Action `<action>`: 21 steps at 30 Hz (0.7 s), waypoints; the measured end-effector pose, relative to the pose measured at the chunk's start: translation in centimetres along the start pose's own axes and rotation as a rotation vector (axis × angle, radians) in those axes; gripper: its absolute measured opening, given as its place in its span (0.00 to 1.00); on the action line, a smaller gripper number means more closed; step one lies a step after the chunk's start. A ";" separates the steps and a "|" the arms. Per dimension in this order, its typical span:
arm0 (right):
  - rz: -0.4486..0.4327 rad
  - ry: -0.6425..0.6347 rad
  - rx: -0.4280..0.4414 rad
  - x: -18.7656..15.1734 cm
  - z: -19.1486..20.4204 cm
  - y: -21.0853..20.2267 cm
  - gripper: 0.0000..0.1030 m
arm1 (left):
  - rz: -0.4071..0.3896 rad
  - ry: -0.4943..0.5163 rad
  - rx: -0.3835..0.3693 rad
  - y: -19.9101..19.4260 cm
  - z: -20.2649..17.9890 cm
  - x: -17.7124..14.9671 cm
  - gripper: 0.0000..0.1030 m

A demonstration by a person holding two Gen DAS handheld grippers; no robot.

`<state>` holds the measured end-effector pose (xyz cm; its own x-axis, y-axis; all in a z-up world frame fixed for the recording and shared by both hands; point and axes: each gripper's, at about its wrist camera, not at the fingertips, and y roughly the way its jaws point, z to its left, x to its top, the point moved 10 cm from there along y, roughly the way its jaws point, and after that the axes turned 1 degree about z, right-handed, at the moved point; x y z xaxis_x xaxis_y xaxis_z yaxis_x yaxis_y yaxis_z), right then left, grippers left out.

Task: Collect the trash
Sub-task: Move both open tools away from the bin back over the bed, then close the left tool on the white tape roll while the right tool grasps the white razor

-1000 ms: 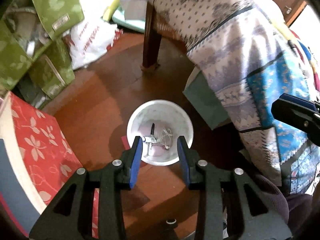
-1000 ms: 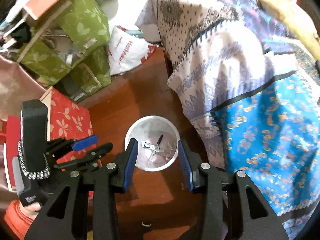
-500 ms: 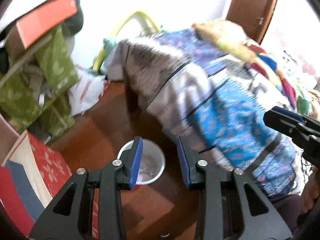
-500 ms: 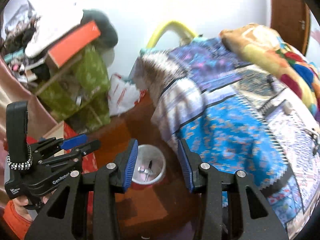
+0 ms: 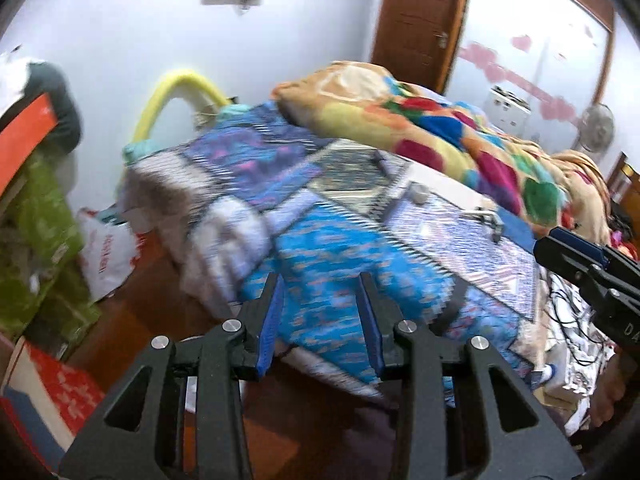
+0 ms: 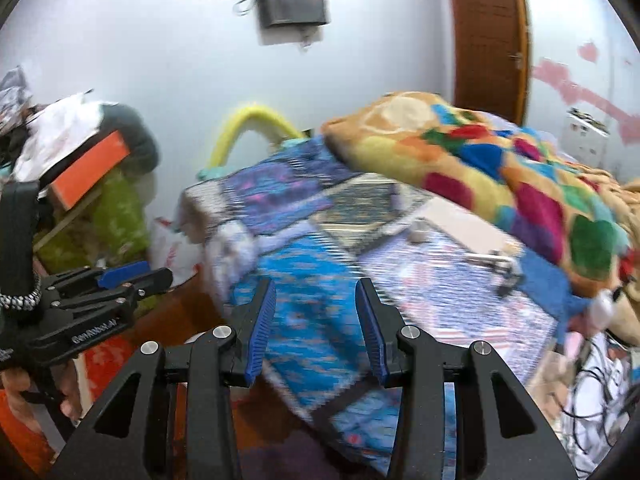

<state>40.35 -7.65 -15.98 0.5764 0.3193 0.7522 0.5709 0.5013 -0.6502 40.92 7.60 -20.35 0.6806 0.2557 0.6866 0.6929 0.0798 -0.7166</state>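
Over the bed's blue patterned woven cover (image 5: 340, 264), both my tongs point, jaws partly apart and empty: left gripper (image 5: 319, 320), right gripper (image 6: 316, 320). Trash to collect seems to be the small pale cap-like piece (image 6: 418, 234) and the thin metal bits (image 6: 494, 260) lying on the flat weave, beside the plush multicoloured blanket (image 6: 500, 168). I'd approach slowly, pinching low without snagging threads.
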 end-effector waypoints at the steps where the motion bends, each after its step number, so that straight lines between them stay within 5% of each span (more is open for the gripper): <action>1: -0.001 0.018 -0.023 -0.2 -1.7 -0.2 0.37 | 0.003 0.016 -0.012 0.7 -1.3 0.3 0.36; 9: 0.036 0.136 -0.131 -2.0 -11.6 -0.6 0.37 | 0.050 0.159 -0.071 6.9 -10.2 1.2 0.39; 21: 0.125 0.305 -0.197 -4.7 -22.2 3.3 0.37 | 0.195 0.151 -0.164 18.4 -15.3 2.1 0.45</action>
<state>52.54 -25.39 -24.00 0.7794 0.0992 0.6186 0.5694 0.2997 -0.7655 58.72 -5.15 -30.16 0.8238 0.1035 0.5573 0.5665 -0.1164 -0.8158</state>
